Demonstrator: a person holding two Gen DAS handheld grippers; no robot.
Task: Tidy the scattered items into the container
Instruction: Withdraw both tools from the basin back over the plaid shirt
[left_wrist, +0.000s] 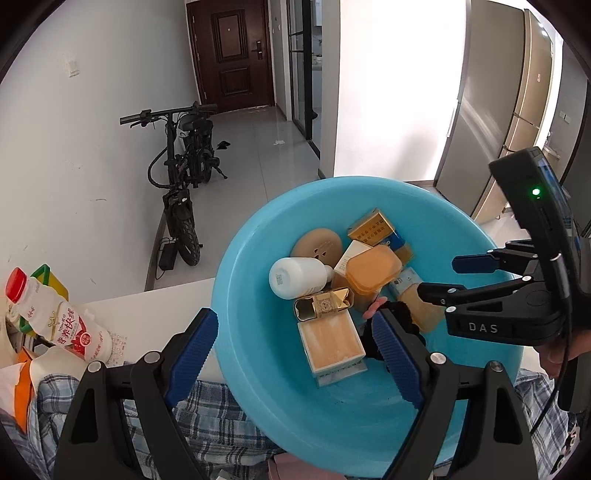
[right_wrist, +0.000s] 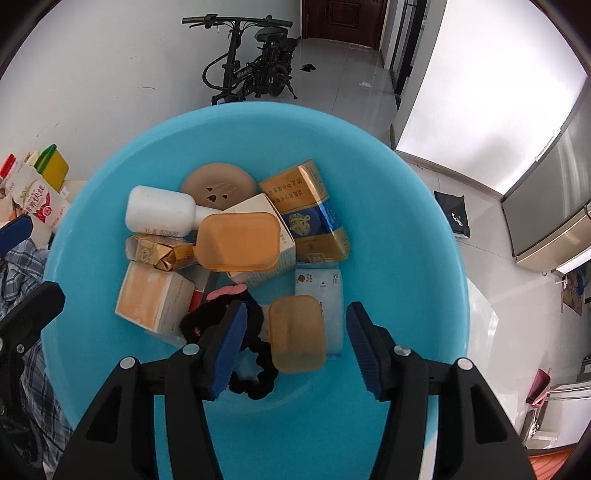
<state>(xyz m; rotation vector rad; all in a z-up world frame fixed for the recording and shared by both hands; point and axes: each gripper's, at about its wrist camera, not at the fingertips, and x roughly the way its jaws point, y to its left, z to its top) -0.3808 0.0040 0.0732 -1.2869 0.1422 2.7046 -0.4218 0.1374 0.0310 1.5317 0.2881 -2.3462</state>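
left tool (left_wrist: 293, 352): jaws apart | right tool (right_wrist: 297, 345): jaws apart, empty

Both views above basin (left_wrist: 258, 236) (close)

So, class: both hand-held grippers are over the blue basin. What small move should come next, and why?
Probably lift the right hand-held gripper clear of the blue basin. Its jaws are open and empty above the orange soap case, which already lies inside. The milk drink bottle is outside the basin, nearer the open left hand-held gripper.
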